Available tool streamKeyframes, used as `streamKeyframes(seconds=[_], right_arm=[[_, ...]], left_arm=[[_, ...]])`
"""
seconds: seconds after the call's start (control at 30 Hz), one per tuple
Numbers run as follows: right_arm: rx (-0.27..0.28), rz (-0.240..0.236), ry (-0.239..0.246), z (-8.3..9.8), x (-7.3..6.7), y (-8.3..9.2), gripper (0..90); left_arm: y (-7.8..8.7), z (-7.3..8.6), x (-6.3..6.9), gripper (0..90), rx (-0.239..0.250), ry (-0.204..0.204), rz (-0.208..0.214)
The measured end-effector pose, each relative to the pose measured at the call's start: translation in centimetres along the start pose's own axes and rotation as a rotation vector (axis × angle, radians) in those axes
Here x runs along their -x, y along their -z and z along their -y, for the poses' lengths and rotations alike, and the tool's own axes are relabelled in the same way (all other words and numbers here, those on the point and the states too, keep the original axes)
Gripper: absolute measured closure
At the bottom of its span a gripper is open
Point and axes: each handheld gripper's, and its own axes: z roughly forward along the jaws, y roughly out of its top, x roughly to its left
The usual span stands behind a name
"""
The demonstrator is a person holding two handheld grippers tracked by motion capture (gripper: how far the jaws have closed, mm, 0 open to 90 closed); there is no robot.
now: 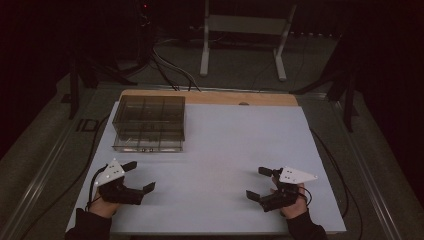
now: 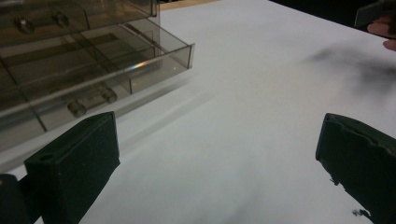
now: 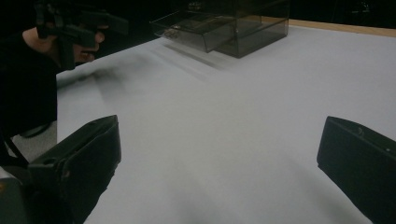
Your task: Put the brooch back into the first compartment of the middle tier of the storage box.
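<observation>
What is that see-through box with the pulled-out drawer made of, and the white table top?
The box looks like smoky clear plastic: you see its dividers through the walls, and the drawer edge glints. The table top looks like matte white laminate or board, with no shine; I can't tell which.

Bare table (image 1: 225,145) between both grippers; only the drawer box (image 1: 148,122) far-left, its drawer out

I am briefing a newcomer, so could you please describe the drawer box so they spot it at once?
On the white table, look to the far left corner. The smoky transparent drawer box sits there, its bottom drawer pulled out, the one boxy thing on the sheet.
</observation>
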Motion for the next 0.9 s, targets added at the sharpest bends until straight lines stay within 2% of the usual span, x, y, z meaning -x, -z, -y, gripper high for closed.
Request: streamKeyframes(seconds=[0.13, 0.37, 0.53, 0.7, 0.77, 0.9], right_arm=[[-0.001, 0.002, 0.005, 0.0, 0.0, 0.0, 0.0], [-0.002, 0.003, 0.004, 0.0, 0.0, 0.0, 0.0], [-0.001, 0.003, 0.008, 0.0, 0.0, 0.1, 0.0], [-0.001, 0.003, 0.01, 0.0, 0.0, 0.2, 0.0], [0.002, 0.004, 0.002, 0.0, 0.2, 0.2, 0.0], [0.0, 0.003, 0.005, 0.0, 0.1, 0.1, 0.0]], left_arm=[[0.2, 0.9, 0.0, 0.3, -0.029, 0.004, -0.008], [1.1, 1.6, -0.3, 0.3, -0.031, 0.027, -0.024], [2.3, 2.8, -0.9, 0.4, -0.028, 0.057, -0.055], [2.8, 3.4, -1.0, 0.3, -0.045, 0.054, -0.082], [2.9, 3.7, -1.0, 0.4, -0.041, 0.066, -0.105], [2.6, 3.6, -0.8, 0.4, -0.043, 0.051, -0.125]])
